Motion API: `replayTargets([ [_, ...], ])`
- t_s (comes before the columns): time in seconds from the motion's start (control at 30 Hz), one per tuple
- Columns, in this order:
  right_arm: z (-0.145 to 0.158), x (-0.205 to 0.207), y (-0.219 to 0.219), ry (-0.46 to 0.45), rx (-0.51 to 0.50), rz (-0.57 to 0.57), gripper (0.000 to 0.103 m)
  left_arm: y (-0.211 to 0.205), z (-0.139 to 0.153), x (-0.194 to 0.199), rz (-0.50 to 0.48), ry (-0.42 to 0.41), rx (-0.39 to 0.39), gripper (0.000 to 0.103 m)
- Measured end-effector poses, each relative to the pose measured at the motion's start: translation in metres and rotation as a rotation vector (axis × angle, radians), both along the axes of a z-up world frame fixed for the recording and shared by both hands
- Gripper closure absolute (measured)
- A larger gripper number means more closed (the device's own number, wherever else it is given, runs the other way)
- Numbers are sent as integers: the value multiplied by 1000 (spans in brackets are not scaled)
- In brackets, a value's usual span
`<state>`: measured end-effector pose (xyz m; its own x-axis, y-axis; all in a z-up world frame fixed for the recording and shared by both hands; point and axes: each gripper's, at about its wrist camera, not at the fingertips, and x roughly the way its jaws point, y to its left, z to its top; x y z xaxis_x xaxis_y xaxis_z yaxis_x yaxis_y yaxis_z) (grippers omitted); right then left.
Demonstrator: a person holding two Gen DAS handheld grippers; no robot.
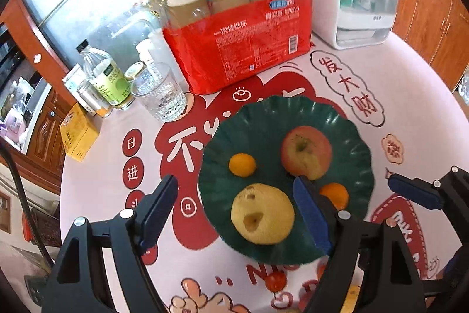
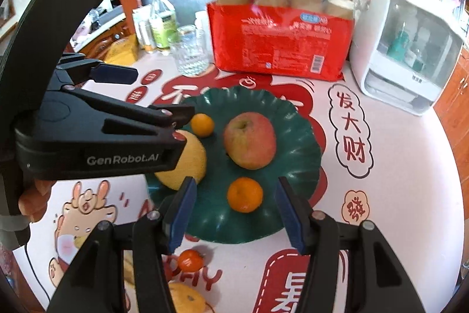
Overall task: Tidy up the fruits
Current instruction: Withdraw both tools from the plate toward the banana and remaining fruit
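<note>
- Both views are bright and evenly lit, with colours strong on the worktop (image 1: 395,96).
- Glare washes out the upper left of the left wrist view, and the clear top of the red pack (image 2: 278,46) shines in the right wrist view.
- Shadows are soft and short (a faint one lies under the apple (image 2: 249,140)).
- Fisheye bending curves the edges, with black corners.
- Fine print and the far background look slightly soft.
</note>
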<state>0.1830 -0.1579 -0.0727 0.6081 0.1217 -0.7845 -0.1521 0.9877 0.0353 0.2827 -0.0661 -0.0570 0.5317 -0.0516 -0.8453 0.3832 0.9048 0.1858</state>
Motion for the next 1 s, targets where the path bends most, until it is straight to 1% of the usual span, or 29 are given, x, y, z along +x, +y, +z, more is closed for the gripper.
replayTargets([
  [0.3,27,-23,7,-44,11,21,47,12,33,-37,33,-30,-46,20],
  [0.6,56,-54,10,-95,-9,43,47,22,62,-74,61,-65,-67,20],
  [0.77,70,-74,8,-109,3,50,47,27,72,-103,64,-80,-84,19],
  [1.0,80,-109,2,-119,2,71,47,31,76,-152,63,-85,-109,18],
])
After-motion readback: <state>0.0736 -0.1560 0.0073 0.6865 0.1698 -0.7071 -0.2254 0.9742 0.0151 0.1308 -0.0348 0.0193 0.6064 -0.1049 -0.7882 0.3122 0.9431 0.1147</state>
